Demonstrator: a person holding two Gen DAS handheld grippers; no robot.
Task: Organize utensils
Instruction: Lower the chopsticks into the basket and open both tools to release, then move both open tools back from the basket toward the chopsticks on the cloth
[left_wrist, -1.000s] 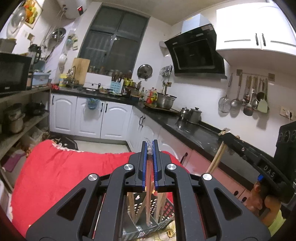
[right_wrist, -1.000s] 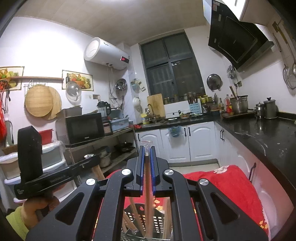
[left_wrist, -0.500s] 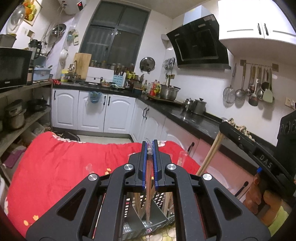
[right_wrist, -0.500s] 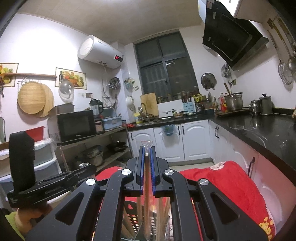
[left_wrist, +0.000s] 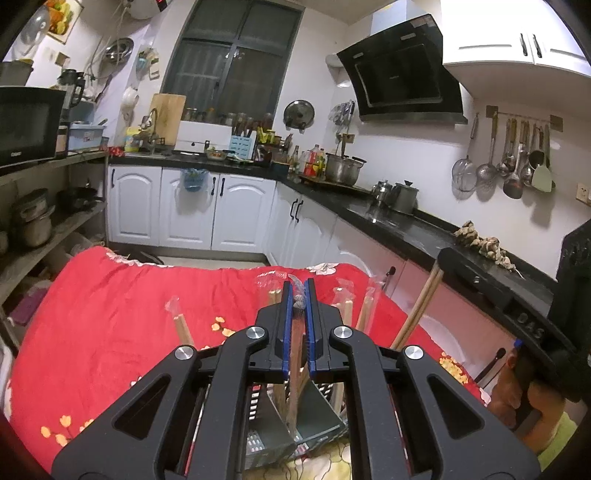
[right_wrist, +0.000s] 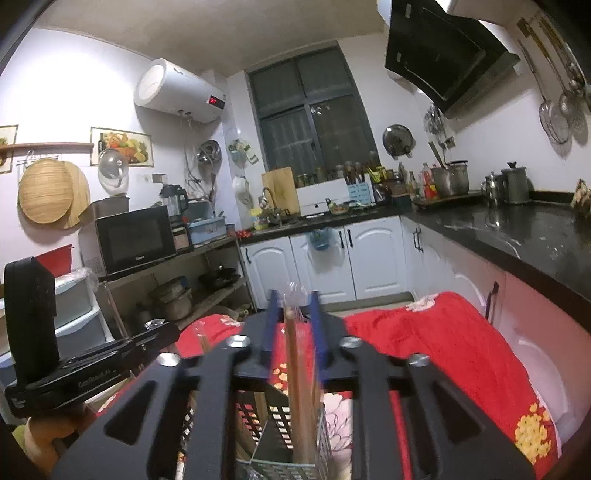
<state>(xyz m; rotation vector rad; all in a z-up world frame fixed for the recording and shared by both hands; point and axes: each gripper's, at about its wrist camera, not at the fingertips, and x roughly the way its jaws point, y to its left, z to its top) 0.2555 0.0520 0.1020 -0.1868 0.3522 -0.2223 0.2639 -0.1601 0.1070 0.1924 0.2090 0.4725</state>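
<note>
My left gripper is shut on a pair of plastic-wrapped wooden chopsticks. Their lower ends hang inside the grey perforated utensil holder. Several other wrapped chopsticks stand in that holder. In the right wrist view my right gripper has its jaws opening. A second wrapped pair of chopsticks stands between them with a gap on each side, reaching down into the holder. The same pair shows at the right of the left wrist view. The left gripper's fingertips show at the left of the right wrist view.
The holder stands on a table covered with a red floral cloth. A black counter with pots runs along the right over white cabinets. A shelf with a microwave stands at the left.
Both grippers have sunk toward the holder, and more of the red cloth and the standing chopsticks shows. The right jaws, shut on their chopsticks before, have parted from them.
</note>
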